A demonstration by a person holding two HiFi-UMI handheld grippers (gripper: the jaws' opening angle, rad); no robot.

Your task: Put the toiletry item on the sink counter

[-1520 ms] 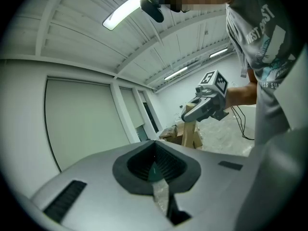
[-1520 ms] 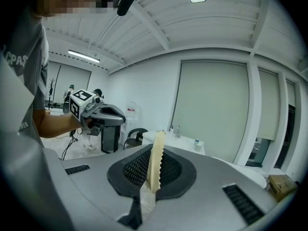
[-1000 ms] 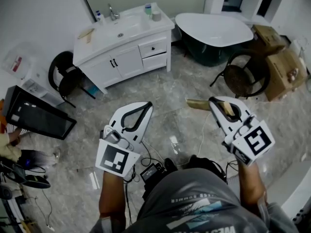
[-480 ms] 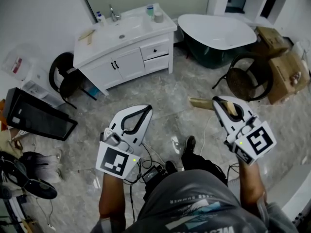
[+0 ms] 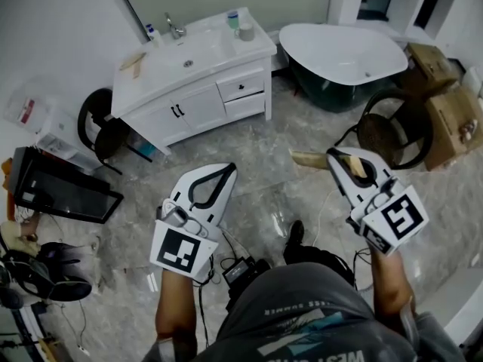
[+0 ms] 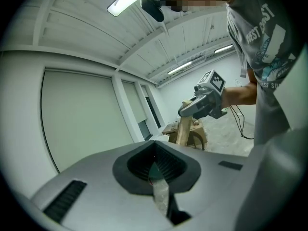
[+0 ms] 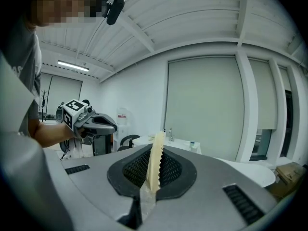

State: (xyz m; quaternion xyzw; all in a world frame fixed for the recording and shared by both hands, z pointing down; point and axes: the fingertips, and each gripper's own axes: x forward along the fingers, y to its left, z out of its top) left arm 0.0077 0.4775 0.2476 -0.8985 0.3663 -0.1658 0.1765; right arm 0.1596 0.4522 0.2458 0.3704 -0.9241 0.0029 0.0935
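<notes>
Grip comes first: the right gripper (image 5: 334, 159) is clamped on the toiletry item (image 5: 308, 159), a flat tan piece with a toothed edge, a wooden comb by the look of it. It is pinched by one end, and the rest pokes out past the tips toward the person's left. In the right gripper view the ribbed pads (image 7: 173, 170) press both its faces, and it stands on edge between them. That hold looks sound, so I would leave it alone until the comb is resting on something. The left gripper (image 5: 225, 167) is closed too, tips together, with nothing I can see in it. It has no job here beyond keeping out of the way.

Just ahead of the person's feet, cables (image 5: 229, 241) trail over the marble floor (image 5: 287, 138). They seem the likeliest thing to catch a step on the way across. The sink counter (image 5: 247, 44) is well apart from both grippers, across the open floor. On it, the basin (image 5: 185, 51) takes the middle, a faucet (image 5: 175, 27) and a small bottle (image 5: 151, 30) sit at the back, and cups (image 5: 241, 23) stand at the far right corner. The bare strip to the right of the basin, in front of the cups, looks the best landing spot. I would bring the comb in low, roll it flat, touch the free end down first, and only then let the jaws part.
</notes>
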